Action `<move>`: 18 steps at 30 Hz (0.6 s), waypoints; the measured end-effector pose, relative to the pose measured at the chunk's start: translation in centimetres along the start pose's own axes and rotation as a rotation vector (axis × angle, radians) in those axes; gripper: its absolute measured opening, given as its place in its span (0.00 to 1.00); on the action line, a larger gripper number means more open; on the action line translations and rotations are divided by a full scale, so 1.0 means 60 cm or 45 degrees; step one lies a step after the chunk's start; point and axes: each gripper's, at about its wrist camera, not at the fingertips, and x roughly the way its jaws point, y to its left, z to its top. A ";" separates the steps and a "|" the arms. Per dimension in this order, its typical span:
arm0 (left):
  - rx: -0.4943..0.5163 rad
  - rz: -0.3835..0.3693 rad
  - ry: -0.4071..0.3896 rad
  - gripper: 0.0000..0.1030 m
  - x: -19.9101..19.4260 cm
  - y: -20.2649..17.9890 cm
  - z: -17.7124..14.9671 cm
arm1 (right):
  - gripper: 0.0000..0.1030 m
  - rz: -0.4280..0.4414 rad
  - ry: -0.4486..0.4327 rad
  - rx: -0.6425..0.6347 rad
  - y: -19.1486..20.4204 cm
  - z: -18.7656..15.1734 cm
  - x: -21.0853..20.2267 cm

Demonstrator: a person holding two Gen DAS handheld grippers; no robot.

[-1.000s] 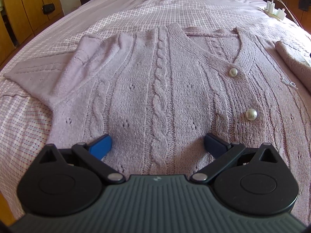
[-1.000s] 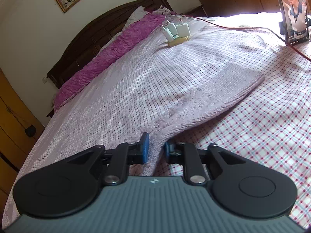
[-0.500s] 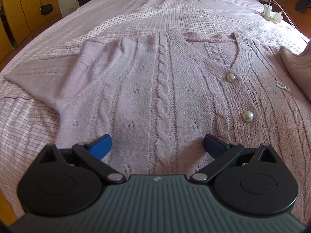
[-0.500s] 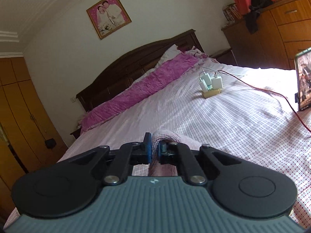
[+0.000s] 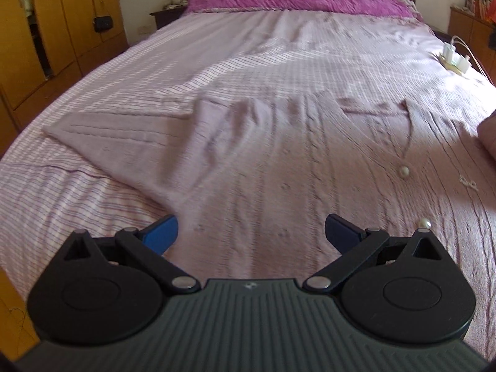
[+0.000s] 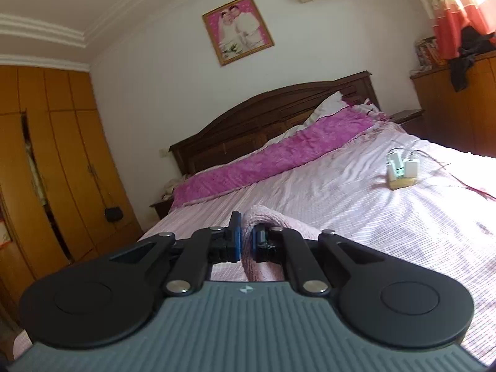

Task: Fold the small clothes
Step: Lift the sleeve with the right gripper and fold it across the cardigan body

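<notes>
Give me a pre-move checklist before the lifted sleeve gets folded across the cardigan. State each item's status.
1. Right gripper clamped on the sleeve: ok, knit is pinched between the closed jaws.
2. Left gripper free to help: ok, jaws wide open, nothing between them.
3. Cardigan body lying flat on the bed: ok, front panel spread, pearl buttons facing up.
4. Other sleeve laid out: ok, it stretches flat to the side.
5. Charger block and its cable clear of the fold: ok, they sit apart, further up the bed.
6. Hem edge straight: cannot tell, hidden behind the left gripper.
</notes>
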 end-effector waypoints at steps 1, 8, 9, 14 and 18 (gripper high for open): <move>-0.007 0.005 -0.005 1.00 -0.003 0.006 0.001 | 0.06 0.005 0.018 -0.016 0.016 -0.010 0.006; -0.032 0.035 -0.030 1.00 -0.013 0.042 0.006 | 0.07 0.066 0.228 0.001 0.124 -0.137 0.068; -0.035 0.037 -0.031 1.00 -0.013 0.046 0.006 | 0.07 0.075 0.263 0.018 0.135 -0.160 0.078; -0.062 0.028 -0.005 1.00 -0.011 0.068 0.005 | 0.07 0.124 0.428 0.075 0.173 -0.256 0.113; -0.094 0.011 0.011 1.00 -0.006 0.083 0.004 | 0.08 0.168 0.584 0.109 0.190 -0.316 0.139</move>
